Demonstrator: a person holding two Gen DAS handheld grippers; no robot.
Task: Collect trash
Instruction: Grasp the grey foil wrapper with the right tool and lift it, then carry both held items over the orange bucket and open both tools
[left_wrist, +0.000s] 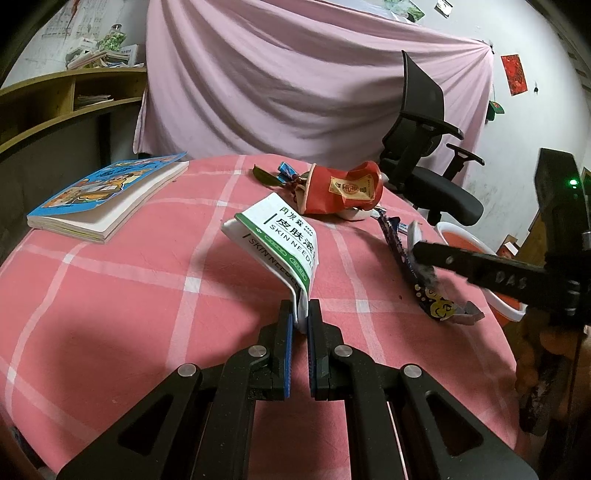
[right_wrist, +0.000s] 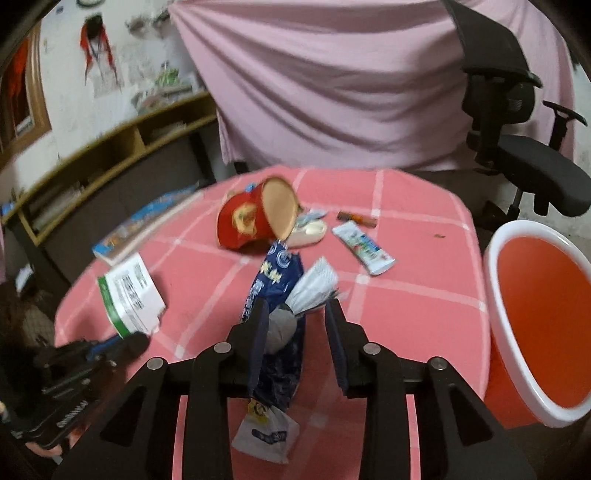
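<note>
My left gripper (left_wrist: 302, 314) is shut on the corner of a white and green "SKIN NEEDLE" box (left_wrist: 275, 236) and holds it tilted above the pink checked tablecloth (left_wrist: 129, 295); the box also shows in the right wrist view (right_wrist: 129, 293). My right gripper (right_wrist: 297, 308) is open, its fingers astride a dark blue snack wrapper (right_wrist: 275, 280) lying on the cloth; the wrapper shows in the left wrist view (left_wrist: 397, 247) too. A crushed red paper cup (right_wrist: 245, 221) lies behind. A white toothpaste tube (right_wrist: 364, 247) lies to the right. An orange bin with a white rim (right_wrist: 543, 321) stands beside the table at right.
A blue picture book (left_wrist: 107, 195) lies at the table's left edge. A black office chair (left_wrist: 421, 147) stands behind the table, before a pink draped sheet. A wooden shelf (left_wrist: 55, 99) runs along the left wall. Small wrappers and a leaf (left_wrist: 264, 175) lie near the cup.
</note>
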